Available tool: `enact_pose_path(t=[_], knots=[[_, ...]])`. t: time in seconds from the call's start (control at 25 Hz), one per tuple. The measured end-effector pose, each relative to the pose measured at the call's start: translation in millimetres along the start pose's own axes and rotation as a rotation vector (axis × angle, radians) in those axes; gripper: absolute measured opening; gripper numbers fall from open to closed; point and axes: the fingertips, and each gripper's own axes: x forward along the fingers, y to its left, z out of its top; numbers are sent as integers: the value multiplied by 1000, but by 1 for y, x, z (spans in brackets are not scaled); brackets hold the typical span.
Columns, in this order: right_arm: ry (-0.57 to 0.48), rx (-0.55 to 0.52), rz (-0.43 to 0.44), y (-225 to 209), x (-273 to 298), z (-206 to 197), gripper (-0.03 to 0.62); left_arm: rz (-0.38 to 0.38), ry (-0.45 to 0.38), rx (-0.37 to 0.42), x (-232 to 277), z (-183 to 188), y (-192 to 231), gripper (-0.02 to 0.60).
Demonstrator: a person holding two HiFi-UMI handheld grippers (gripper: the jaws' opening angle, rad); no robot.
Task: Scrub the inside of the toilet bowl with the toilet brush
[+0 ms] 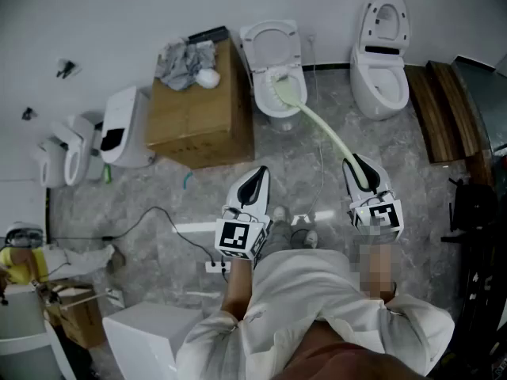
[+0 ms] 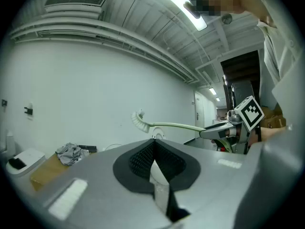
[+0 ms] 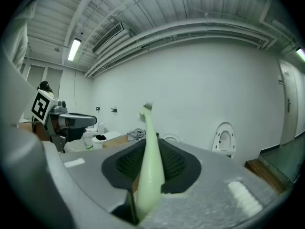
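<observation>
Nearest to us, we hold the left hand-held gripper low over the grey marbled floor. Its jaws are pressed together with nothing between them, and in its own view the black pads meet along one line. Just to its right we hold the right hand-held gripper, clenched on the butt end of the brush. In that gripper's view the pale green handle rises straight up from between the pads.

From there the handle runs in a long curve away from us and to the left. Its white bristled end lies over the open bowl of the toilet, whose lid stands up against the wall. In the left gripper view the brush hangs in the air against the wall, higher than the top of the lid, so we cannot tell whether the bristles touch the porcelain.

Just left of the toilet stands a brown box with a crumpled grey cloth on top. Well to the right, a second toilet stands by the wall, lid raised
</observation>
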Motion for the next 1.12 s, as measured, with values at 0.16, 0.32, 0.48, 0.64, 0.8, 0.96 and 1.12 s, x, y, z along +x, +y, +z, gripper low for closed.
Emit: enact_pose_path(t=[0.16, 0.32, 0.48, 0.64, 0.8, 0.96, 1.12], knots=[[-4, 9, 4, -5, -1, -2, 86, 14, -14, 8, 4, 2, -7, 18], [3, 22, 26, -13, -1, -9, 86, 38, -15, 18, 5, -3, -14, 18], [15, 22, 41, -17, 7, -13, 86, 50, 6, 14, 8, -6, -14, 18], [17, 26, 55, -23, 23, -14, 86, 60, 21, 23, 24, -10, -6, 18], [32, 32, 59, -32, 47, -17, 86, 65, 34, 71, 46, -16, 6, 18], [46, 26, 63, -35, 82, -13, 86, 51, 45, 70, 70, -19, 29, 18], [54, 18, 62, -34, 126, -3, 86, 45, 41, 53, 99, -14, 67, 18]])
